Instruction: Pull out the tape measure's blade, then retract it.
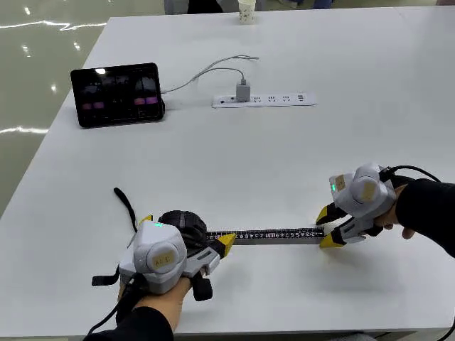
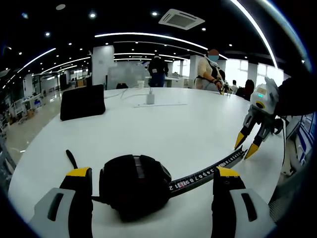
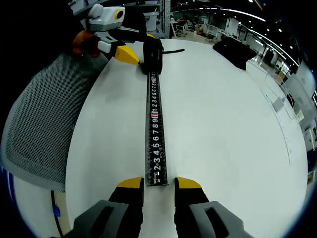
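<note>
The black tape measure lies on the white table near the front edge. Its body sits between the wide-apart jaws of my open left gripper, the left fingertip close to it, the right one apart. The blade runs out flat along the table to the right. The blade's end lies between the yellow tips of my right gripper, which is open with small gaps on both sides. A black wrist strap trails behind the body.
A dark tablet stands at the back left, with a white power strip, charger and cable beside it. A paper cup is at the far edge. A grey mesh chair back is off the table's near side.
</note>
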The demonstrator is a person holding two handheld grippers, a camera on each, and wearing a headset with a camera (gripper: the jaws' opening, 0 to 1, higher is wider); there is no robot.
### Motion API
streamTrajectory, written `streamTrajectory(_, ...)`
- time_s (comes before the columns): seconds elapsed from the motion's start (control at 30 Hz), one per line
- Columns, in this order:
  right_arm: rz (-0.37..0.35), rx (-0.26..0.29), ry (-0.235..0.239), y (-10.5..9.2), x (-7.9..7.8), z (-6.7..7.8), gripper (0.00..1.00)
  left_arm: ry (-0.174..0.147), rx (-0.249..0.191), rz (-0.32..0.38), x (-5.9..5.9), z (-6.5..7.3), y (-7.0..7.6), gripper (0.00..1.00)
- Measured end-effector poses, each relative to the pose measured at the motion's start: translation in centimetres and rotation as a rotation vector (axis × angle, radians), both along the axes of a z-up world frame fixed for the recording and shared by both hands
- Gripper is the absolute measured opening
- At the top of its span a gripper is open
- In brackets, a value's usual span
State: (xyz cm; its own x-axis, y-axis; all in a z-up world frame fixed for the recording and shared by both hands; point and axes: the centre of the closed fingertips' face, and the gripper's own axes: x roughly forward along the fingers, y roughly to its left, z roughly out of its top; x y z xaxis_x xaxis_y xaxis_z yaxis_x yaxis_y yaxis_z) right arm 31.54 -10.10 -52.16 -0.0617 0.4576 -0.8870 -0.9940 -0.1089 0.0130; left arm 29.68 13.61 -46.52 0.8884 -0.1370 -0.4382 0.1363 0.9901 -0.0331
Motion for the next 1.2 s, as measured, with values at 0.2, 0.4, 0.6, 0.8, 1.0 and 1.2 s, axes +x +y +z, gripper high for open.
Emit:
streamTrajectory(0.2, 0.013, -0.003, -0.015, 0.1, -0.3, 0.0, 0.15, 0.005, -0.003, 0.013, -0.1, -0.1, 0.3, 0.99)
streamTrajectory(0.4, -0.016, 0.010, -0.002, 0.2, -0.4, 0.0, 0.12, 0.006, -0.023, 0.061, 0.2, -0.1, 1.3, 0.99)
streamTrajectory(0.6, 0.007, -0.023, -0.027, 0.3, -0.6, 0.0, 0.11, 0.007, -0.046, 0.085, 0.5, -0.2, 1.6, 0.94)
streamTrajectory(0.8, -0.042, -0.041, -0.010, 0.2, -0.5, -0.1, 0.11, 0.053, -0.086, 0.104, 0.6, -1.1, 1.8, 0.83)
streamTrajectory(1.0, -0.053, -0.049, 0.003, 0.2, -0.3, -0.1, 0.11, 0.058, -0.048, 0.107, 0.9, -1.3, 2.3, 0.74)
streamTrajectory(1.2, -0.041, -0.083, 0.002, 0.3, -0.3, -0.2, 0.11, 0.083, -0.022, 0.097, 0.9, -1.8, 2.2, 0.67)
